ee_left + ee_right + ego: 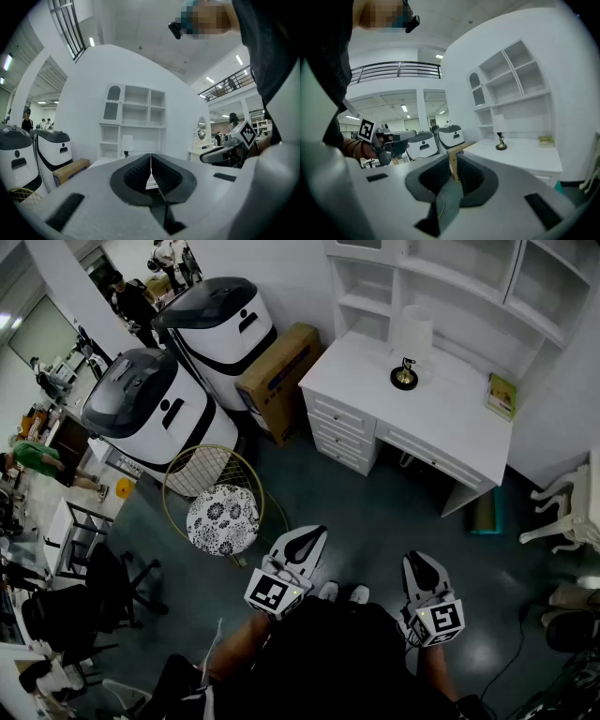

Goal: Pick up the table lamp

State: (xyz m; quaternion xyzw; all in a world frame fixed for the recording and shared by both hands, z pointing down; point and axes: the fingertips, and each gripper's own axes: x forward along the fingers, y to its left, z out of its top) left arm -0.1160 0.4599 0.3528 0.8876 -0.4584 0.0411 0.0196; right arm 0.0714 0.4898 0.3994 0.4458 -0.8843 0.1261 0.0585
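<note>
Left gripper [151,164]: jaws together, nothing in them. Right gripper [453,168]: jaws all but together, likewise empty. We hold both out over the floor [403,512], well apart from the desk [450,423]. Table lamp [410,352]: upright toward the desk's back edge, left of middle, untouched. A book [502,395] lies by the back right corner. Progress, as we judge it: nothing done yet; approach, opening of a claw, grasp and lift all remain.

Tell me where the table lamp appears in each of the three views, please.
Head view: table lamp upper right of centre, on the white desk.
Left gripper view: table lamp small, just left of centre.
Right gripper view: table lamp right of centre, on the desk.
Shared landmark: the white desk.
</note>
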